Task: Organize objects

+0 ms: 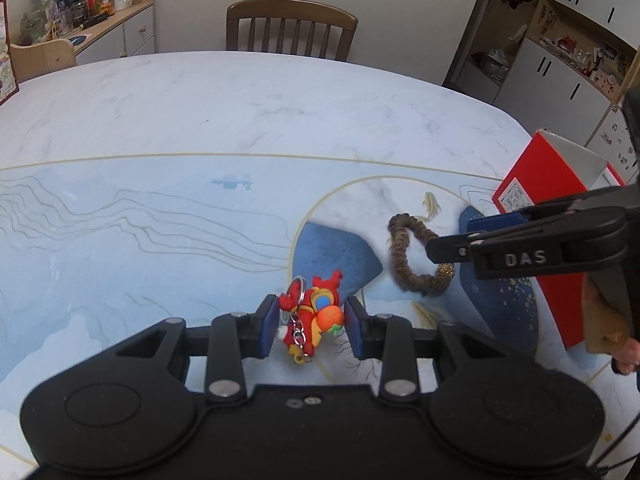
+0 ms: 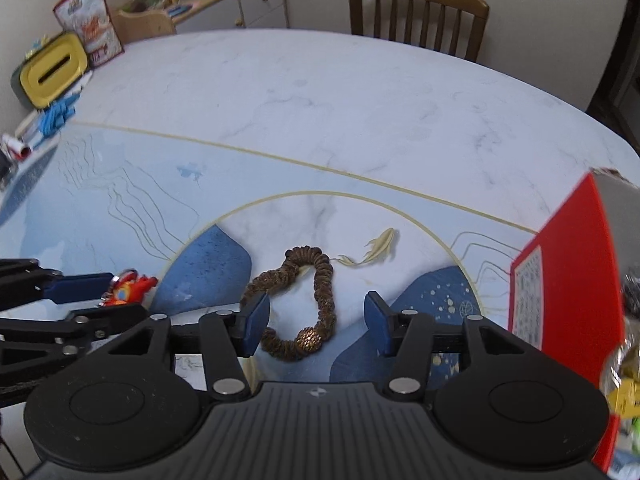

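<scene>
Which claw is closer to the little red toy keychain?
Left. The left gripper has its open fingers either side of the keychain; the right gripper sits over the brown scrunchie beside it.

We see a red-orange toy keychain (image 1: 310, 322) w/ blue patch, a brown braided hair tie (image 2: 308, 300) w/ gold bead, a red cardboard box (image 1: 536, 192), and a blue-white marbled tablecloth (image 1: 200, 120) w/ gold lines.

One red keychain toy (image 1: 310, 322), one brown scrunchie (image 2: 304, 300), one red box (image 1: 560, 216), one chair (image 1: 291, 28), two claws.
</scene>
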{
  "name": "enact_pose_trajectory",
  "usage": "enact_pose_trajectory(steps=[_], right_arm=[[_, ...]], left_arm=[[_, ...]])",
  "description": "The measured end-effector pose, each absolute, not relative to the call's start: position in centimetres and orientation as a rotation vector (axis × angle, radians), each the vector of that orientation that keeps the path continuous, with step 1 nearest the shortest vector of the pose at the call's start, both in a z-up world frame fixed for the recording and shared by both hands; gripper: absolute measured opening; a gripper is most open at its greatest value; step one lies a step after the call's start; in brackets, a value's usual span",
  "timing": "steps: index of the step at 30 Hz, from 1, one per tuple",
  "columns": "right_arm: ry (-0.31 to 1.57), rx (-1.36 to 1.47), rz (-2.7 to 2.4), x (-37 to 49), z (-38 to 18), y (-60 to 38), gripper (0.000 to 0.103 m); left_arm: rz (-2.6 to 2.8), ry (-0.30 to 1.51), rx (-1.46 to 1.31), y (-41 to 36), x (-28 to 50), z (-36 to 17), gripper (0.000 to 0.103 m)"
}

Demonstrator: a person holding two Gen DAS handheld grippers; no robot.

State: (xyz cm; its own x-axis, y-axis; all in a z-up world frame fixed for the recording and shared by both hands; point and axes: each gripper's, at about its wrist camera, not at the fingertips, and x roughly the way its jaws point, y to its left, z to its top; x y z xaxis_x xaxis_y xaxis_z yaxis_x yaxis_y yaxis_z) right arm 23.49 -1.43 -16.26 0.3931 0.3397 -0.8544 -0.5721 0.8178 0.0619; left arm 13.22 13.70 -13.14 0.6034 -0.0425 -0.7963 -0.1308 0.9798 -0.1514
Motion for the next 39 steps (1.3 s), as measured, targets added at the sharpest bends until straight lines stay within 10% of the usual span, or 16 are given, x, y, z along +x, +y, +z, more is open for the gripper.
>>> enact_pose_trajectory(steps=[6, 21, 39], right_arm=[[1.024, -0.318, 0.578, 24.1, -17.6, -0.5, 0.05], [1.041, -0.334, 0.557, 24.2, -18.1, -0.2, 0.008], [0.958, -0.087, 0.568, 20.1, -9.9, -5.4, 0.007]], left_arm=[[0.049, 0.927, -0.202, 13.9, 13.5, -13.4, 0.033], [0.037, 0.923, -0.207, 14.1, 14.0, -13.4, 0.033], [-0.041, 0.894, -0.193, 11.6, 14.0, -8.8, 0.033]])
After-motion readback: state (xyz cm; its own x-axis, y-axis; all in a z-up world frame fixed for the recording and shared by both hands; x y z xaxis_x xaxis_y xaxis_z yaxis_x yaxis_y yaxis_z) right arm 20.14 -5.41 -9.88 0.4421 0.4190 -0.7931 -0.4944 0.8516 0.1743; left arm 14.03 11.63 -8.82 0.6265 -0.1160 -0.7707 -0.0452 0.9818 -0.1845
